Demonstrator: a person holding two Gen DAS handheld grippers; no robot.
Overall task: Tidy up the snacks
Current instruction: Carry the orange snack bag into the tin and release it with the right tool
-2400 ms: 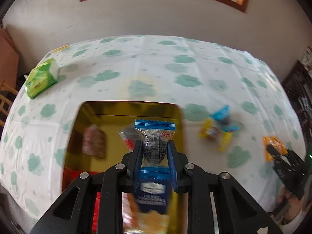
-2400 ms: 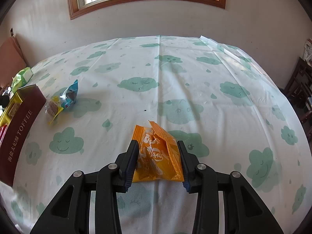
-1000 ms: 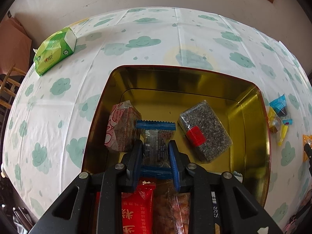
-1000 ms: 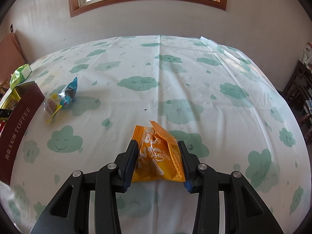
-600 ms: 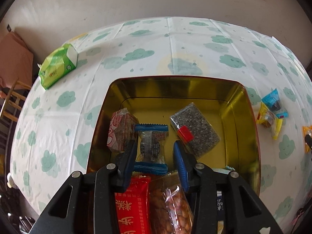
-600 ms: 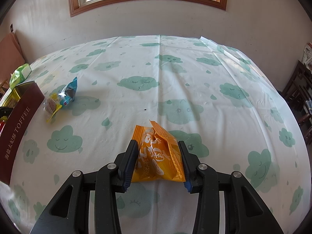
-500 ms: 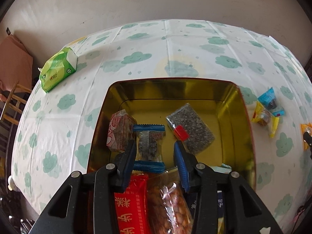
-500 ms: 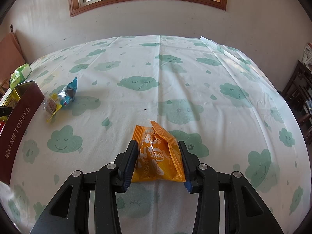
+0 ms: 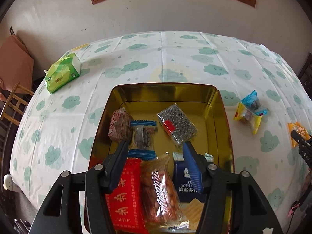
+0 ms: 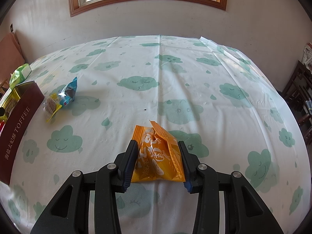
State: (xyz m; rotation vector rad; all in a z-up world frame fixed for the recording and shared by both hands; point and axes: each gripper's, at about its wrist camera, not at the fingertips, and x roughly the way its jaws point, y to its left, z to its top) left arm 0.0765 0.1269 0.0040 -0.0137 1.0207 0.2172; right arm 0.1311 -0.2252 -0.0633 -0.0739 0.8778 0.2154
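A gold tin (image 9: 224, 117) holds several snacks, among them a blue-ended cookie pack (image 9: 143, 136), a pink bar (image 9: 119, 125) and a dark seed bar (image 9: 177, 128). My left gripper (image 9: 156, 146) hangs above the tin with its jaws opening and nothing pressed between them; the cookie pack lies loose below. My right gripper (image 10: 157, 146) is shut on an orange snack packet (image 10: 156, 156) that rests on the tablecloth. A blue candy (image 10: 69, 92) and a yellow candy (image 10: 50, 106) lie beside the tin's maroon wall (image 10: 17, 124).
A green tissue pack (image 9: 62, 75) lies at the far left of the cloud-print tablecloth (image 10: 175, 78). A wooden chair (image 9: 11, 105) stands off the left edge and dark furniture (image 10: 304, 97) to the right. Wall and window lie behind.
The left jaws let go of the blue-ended cookie pack, which now lies in the tin, and the gripper has risen and drawn back. The right gripper and orange packet have not moved.
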